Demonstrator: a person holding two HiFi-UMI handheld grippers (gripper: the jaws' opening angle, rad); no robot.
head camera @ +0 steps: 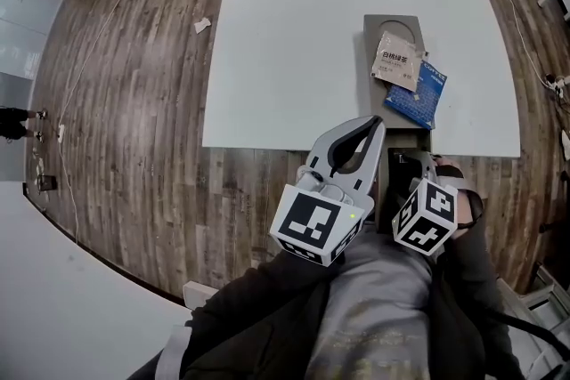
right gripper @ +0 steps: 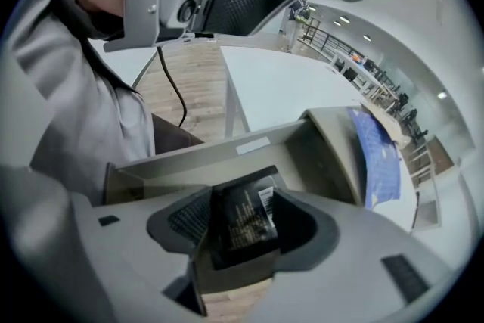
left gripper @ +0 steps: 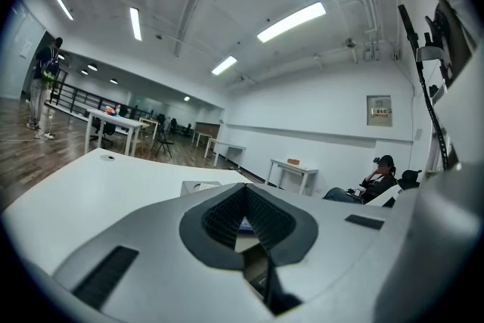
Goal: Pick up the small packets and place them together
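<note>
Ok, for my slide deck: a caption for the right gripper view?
Right gripper holding a dark packet over the grey tray, blue packet beyond.

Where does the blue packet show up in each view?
Head view: blue packet right of centre, partly under the beige packet.
Left gripper view: blue sliver low centre, past the jaws; probably it.
Right gripper view: right of centre.
Shared landmark: the grey tray under it.

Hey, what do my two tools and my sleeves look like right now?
Both are light grey plastic with curved jaws lined with black ribbed pads. The left tool and the right tool each carry a cube of black-and-white square markers. A thin black cable hangs from the left one. The sleeves are dark, worn over a grey top.
</note>
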